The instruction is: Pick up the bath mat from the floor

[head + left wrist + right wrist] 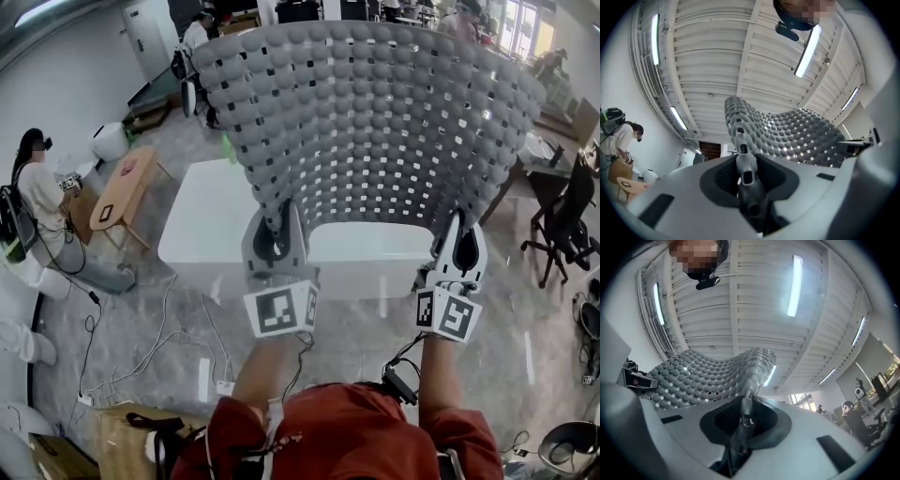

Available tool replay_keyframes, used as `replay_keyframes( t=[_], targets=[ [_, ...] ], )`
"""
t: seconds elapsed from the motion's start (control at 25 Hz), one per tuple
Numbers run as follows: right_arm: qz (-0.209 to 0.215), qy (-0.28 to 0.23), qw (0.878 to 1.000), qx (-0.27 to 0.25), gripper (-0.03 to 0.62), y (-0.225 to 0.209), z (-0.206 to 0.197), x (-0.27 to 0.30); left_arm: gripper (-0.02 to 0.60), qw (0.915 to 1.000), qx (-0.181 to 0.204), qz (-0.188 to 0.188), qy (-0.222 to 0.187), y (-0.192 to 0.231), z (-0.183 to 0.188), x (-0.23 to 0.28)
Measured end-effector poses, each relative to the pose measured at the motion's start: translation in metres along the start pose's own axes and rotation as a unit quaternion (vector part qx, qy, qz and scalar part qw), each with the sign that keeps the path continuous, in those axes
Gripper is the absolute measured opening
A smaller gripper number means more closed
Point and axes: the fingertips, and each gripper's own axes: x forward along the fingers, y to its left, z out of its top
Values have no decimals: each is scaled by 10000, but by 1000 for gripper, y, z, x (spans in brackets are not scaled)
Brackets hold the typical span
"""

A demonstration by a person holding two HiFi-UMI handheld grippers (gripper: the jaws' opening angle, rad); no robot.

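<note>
The grey bath mat, a sheet of round pebble bumps with holes between them, is lifted off the floor and stands spread wide in front of me in the head view. My left gripper is shut on its lower left edge, my right gripper on its lower right edge. In the left gripper view the mat runs up from between the jaws against the ceiling. The right gripper view shows the mat pinched between the jaws and curving away to the left. Both grippers point upward.
A white table stands just behind the mat. At the left a wooden stool and a seated person. A black office chair stands at the right. Cables and a cardboard box lie on the floor near my feet.
</note>
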Motion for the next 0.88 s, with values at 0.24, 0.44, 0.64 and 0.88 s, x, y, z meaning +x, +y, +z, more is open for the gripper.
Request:
replay_keyframes(
  t=[0.24,0.44,0.64,0.88],
  targets=[
    [1,17,10000,6,50,-3,-1,1,100,10000,-18,24,71,-2,-4,3],
    [35,54,10000,18,50,-15,-5,-3,100,9999,61,35,78,-16,-6,0],
    [24,89,9999,67,51,-31,-10,-4,100,9998,120,50,124,-33,-10,0],
    [24,92,9999,45,50,-21,-9,-1,100,9998,111,89,113,-21,-9,-1]
  ],
)
